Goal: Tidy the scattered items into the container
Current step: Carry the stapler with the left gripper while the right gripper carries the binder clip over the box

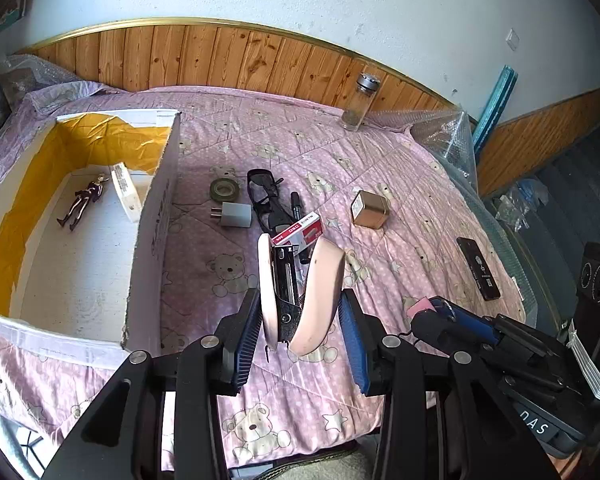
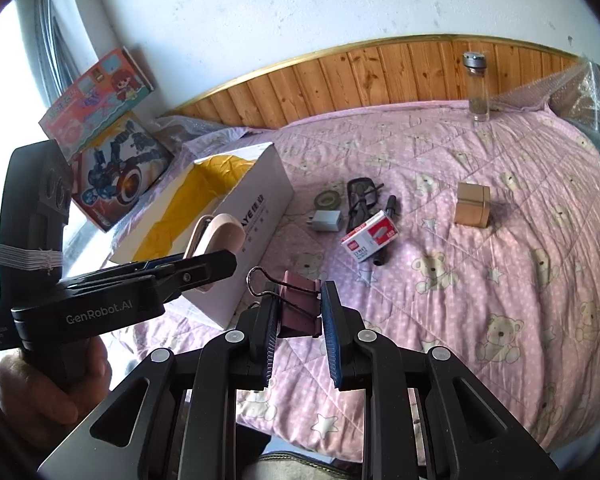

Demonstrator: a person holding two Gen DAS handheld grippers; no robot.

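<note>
You're holding a pink stapler (image 1: 300, 292) in the left gripper (image 1: 300, 320), fingers clamped on it from both sides, stapler lifted off the bedspread (image 1: 400, 184) and sitting just right of the white box (image 1: 156, 216). In the right wrist view that stapler (image 2: 216, 240) is hanging over the box's near corner. Your right gripper (image 2: 300, 320) is pinching a pink binder clip (image 2: 296, 304) btwn its pads, wire handle sticking up to the left.

Box is lying open w/ yellow lining; a small figurine (image 1: 84, 202) and a white flat pack (image 1: 126, 192) are resting inside at the far end.

Loose items on the spread, right of the box: tape roll (image 1: 224, 190), white charger plug (image 1: 236, 215), black glasses (image 1: 265, 192), black marker (image 1: 298, 210), red-white staple box (image 1: 298, 234) lying across marker, gold tin (image 1: 370, 209) further right, black phone (image 1: 478, 268) near the bed's right edge. Glass jar (image 1: 358, 104) is standing upright at the wood-panel wall.
</note>
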